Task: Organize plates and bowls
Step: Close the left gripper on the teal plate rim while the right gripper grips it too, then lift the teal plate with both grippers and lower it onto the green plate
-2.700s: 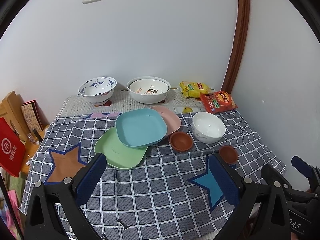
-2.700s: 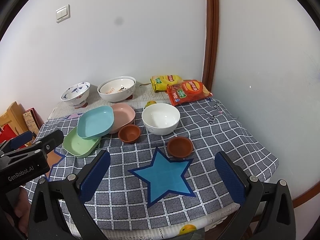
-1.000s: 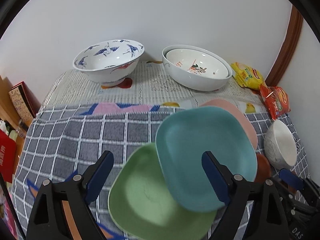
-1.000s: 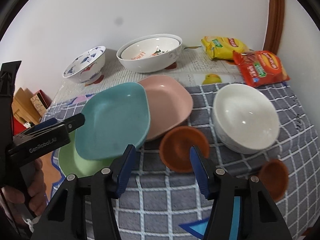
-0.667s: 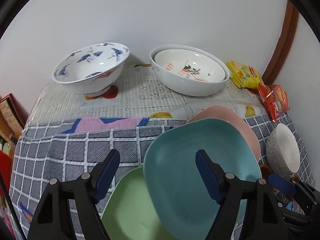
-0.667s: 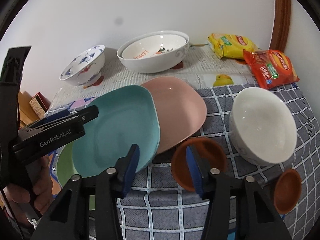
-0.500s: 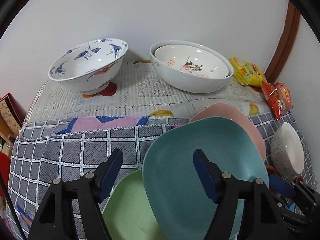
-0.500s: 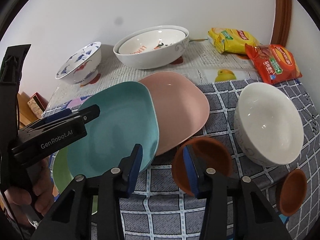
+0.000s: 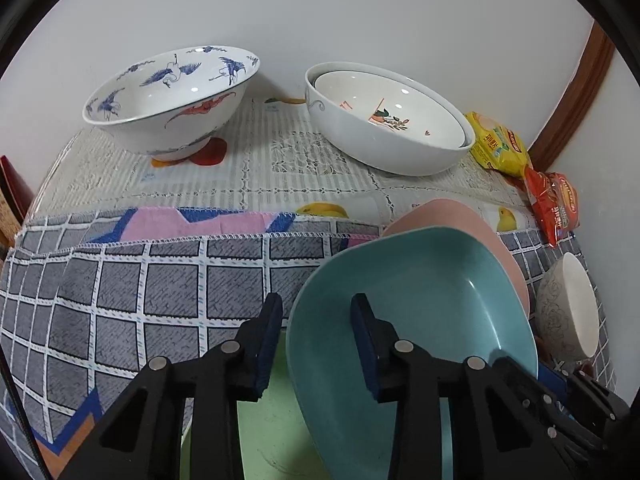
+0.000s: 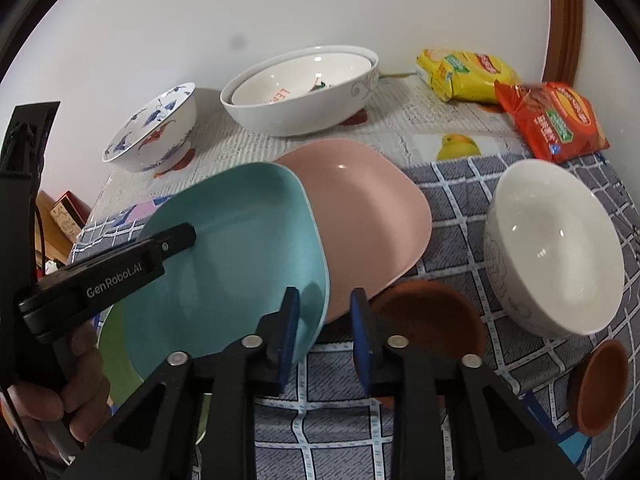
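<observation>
Straddling the teal plate rim, both claws gape unclenched; only the right view shows, seemingly, two brown saucers.

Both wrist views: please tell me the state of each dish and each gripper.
Teal plate: tilted, rim between both grippers' fingers.
Pink plate: under teal plate's edge.
Green plate: lowest.
White bowl: upright, empty.
Left gripper: open.
Right gripper: open.
</observation>
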Available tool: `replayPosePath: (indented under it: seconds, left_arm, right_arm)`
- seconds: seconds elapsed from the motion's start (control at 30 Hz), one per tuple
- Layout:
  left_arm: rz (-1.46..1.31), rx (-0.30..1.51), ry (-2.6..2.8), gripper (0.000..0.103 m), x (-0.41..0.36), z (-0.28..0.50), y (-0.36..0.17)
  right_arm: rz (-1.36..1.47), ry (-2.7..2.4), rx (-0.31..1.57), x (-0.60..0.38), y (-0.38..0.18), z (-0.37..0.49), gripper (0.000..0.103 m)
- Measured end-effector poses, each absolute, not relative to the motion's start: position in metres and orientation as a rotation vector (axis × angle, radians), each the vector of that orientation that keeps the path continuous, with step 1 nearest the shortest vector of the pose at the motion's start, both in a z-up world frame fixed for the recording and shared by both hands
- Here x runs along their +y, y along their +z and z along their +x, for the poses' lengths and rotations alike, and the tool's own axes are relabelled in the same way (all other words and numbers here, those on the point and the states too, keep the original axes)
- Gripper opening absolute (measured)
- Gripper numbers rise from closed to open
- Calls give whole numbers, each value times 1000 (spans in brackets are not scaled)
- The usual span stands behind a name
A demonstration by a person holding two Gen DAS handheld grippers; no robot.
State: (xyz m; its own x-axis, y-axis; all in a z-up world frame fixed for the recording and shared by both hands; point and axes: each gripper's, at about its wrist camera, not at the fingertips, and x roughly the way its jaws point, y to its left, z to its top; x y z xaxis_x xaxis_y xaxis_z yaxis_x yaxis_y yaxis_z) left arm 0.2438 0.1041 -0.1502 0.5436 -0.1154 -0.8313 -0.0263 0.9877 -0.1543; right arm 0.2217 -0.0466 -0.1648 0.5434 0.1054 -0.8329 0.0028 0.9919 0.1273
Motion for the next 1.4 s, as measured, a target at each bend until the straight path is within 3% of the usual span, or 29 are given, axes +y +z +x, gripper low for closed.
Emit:
replayPosePath:
  seconds: [0.17, 0.33, 1.4]
  left_arm:
    - [-150, 985, -86, 17, 99, 237, -148]
    - [-176, 973, -91, 12, 103, 227, -141]
    - [-205, 902, -70, 11, 96, 125, -82]
  right_arm:
    - [120, 45, 999, -47, -165, 224, 14]
    - [186, 40, 1009, -58, -164, 220, 12]
    - [263, 72, 911, -65, -99, 131, 11]
